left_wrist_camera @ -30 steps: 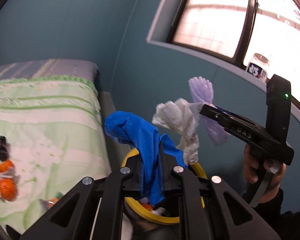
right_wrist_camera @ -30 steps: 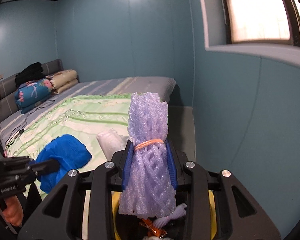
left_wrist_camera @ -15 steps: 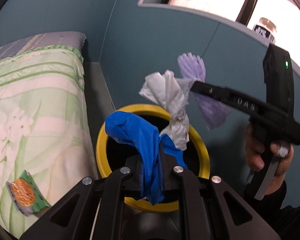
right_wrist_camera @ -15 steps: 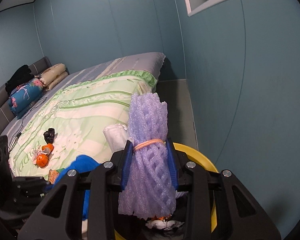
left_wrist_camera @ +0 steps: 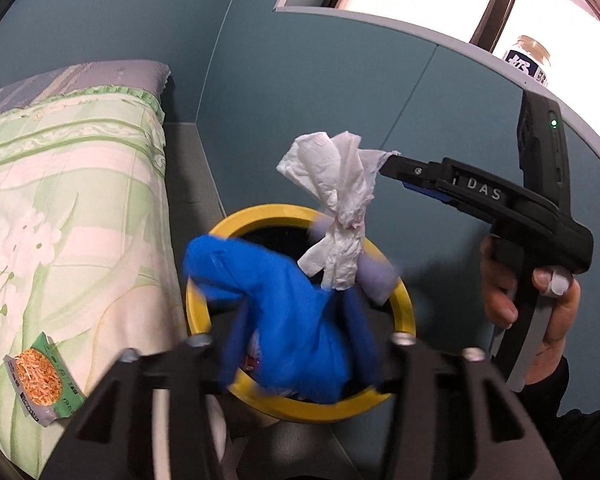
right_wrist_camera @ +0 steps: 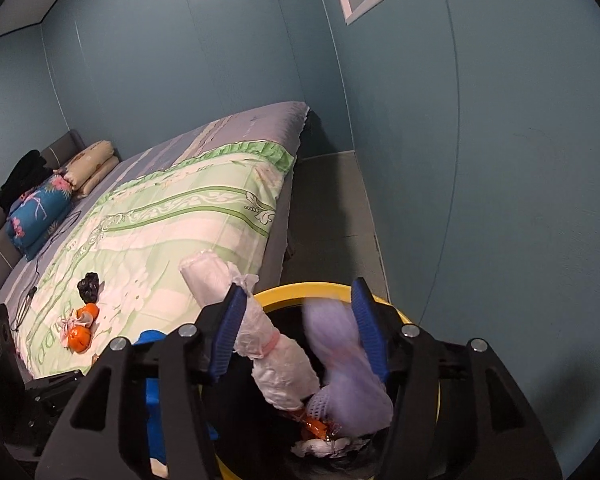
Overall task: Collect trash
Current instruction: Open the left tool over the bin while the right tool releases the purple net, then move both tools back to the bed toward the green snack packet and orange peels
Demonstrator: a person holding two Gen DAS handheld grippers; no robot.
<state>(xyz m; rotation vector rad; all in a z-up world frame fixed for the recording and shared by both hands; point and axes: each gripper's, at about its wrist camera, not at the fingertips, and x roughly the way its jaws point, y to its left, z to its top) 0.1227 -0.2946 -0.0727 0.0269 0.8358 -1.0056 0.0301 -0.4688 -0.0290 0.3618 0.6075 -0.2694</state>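
A yellow-rimmed bin point(left_wrist_camera: 402, 296) point(right_wrist_camera: 296, 294) stands on the floor between bed and wall. My left gripper point(left_wrist_camera: 296, 344) is open above it; a blue rag point(left_wrist_camera: 288, 300) drops, blurred, between its fingers. My right gripper point(right_wrist_camera: 300, 328) is open over the bin. A purple foam net point(right_wrist_camera: 352, 364) falls, blurred, from it into the bin. A white crumpled tissue point(left_wrist_camera: 336, 196) point(right_wrist_camera: 268, 344) still hangs against its left finger point(right_wrist_camera: 226, 336). The right gripper also shows in the left wrist view point(left_wrist_camera: 392, 168).
The bed with a green quilt point(right_wrist_camera: 172, 216) lies left of the bin. On it lie a snack packet point(left_wrist_camera: 40, 376), orange peels point(right_wrist_camera: 82, 326) and a black scrap point(right_wrist_camera: 89, 286). The teal wall is close on the right. A jar point(left_wrist_camera: 526, 60) stands on the window sill.
Both grippers have opened over the bin. The blue rag and the purple foam net have been let go and are falling. The tissue stays on the right gripper's finger.
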